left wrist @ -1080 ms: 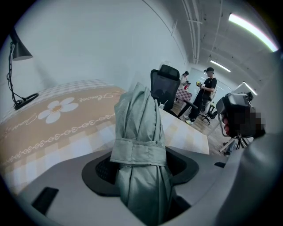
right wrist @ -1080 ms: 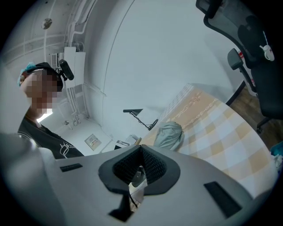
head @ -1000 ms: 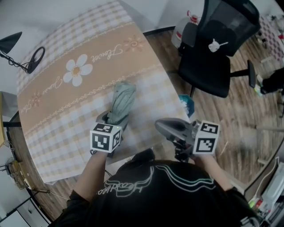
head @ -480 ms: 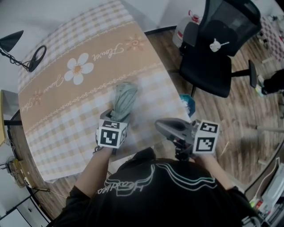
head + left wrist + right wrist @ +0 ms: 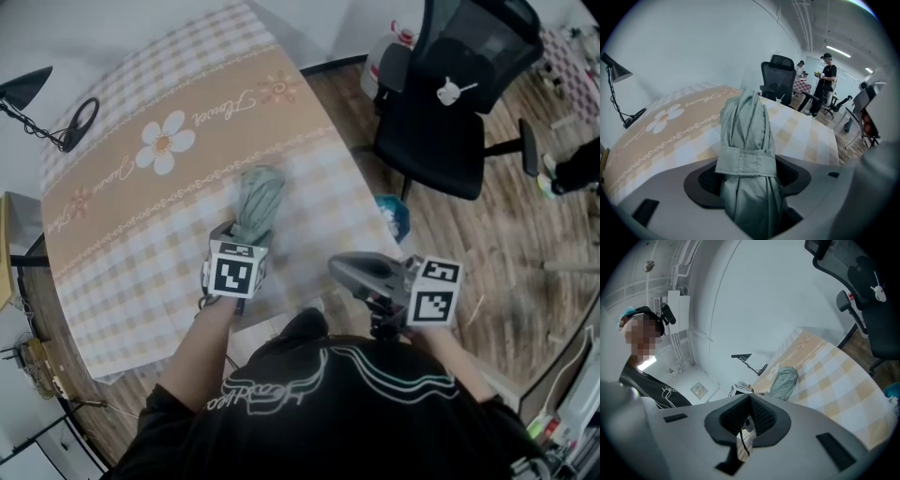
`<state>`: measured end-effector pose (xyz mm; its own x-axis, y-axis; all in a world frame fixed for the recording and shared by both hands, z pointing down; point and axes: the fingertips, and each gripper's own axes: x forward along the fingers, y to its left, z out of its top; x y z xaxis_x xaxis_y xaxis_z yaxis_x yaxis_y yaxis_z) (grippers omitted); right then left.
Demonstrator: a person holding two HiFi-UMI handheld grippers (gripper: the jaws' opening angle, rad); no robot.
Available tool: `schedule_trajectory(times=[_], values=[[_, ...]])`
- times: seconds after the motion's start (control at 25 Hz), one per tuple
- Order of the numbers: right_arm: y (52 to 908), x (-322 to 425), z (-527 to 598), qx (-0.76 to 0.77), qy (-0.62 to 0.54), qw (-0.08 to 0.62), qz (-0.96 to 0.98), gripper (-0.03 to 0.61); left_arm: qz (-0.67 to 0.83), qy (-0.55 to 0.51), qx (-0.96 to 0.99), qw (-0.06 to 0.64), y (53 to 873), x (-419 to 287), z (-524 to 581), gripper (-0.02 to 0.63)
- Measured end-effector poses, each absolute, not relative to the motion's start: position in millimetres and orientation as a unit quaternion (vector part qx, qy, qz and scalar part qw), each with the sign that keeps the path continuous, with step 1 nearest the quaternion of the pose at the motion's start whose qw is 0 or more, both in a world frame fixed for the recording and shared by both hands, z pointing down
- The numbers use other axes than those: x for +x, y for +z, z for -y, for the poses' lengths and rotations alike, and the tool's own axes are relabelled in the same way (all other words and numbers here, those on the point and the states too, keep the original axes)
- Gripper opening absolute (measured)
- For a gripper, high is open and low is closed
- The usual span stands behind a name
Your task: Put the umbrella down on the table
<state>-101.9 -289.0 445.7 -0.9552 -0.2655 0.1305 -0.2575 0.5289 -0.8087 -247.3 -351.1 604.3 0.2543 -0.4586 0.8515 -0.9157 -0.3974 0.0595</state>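
Jaws of my left tool (image 5: 747, 177) are gripping the folded green umbrella (image 5: 745, 124) at its strap, having just been easing wider. It is lying on the checked worktop (image 5: 141, 244), stretching away ahead of that tool. My right tool (image 5: 749, 416) is hovering alongside, jaws together.

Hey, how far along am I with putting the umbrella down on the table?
Almost there. Done: the umbrella looks to be lying on the table, far end on the cloth. In hand: the left gripper is closed on its near end. Left: open the jaws and draw the gripper back.
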Motion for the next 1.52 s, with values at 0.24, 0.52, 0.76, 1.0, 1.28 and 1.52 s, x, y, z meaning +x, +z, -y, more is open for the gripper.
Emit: schedule_trajectory(times=[0.24,0.52,0.76,1.0,1.28,1.52], values=[[443.1,-80.7,275.1,-0.157,-0.46,0.007,-0.874,0.012,0.468,0.377,0.748,0.281,599.6,-239.6,356.2,0.311],[437.4,-62.9,248.5,-0.163,-0.459,0.012,-0.874,0.012,0.506,0.305,0.752,0.293,562.8,-258.6,334.9,0.321],[424.6,-47.2,212.8,-0.154,-0.428,0.023,-0.89,0.012,0.559,0.2,0.751,0.288,501.9,-267.3,286.9,0.318],[397.4,-45.0,203.3,-0.147,-0.412,0.016,-0.899,0.012,0.54,0.099,0.782,0.297,433.5,-245.3,251.5,0.216],[369.3,-34.5,149.2,-0.125,-0.378,0.02,-0.917,0.012,0.493,0.011,0.814,0.307,379.2,-200.6,171.4,0.076],[348.0,-22.9,94.1,-0.11,-0.34,0.024,-0.934,0.012,0.394,-0.037,0.881,0.257,331.0,-137.0,91.8,0.027]])
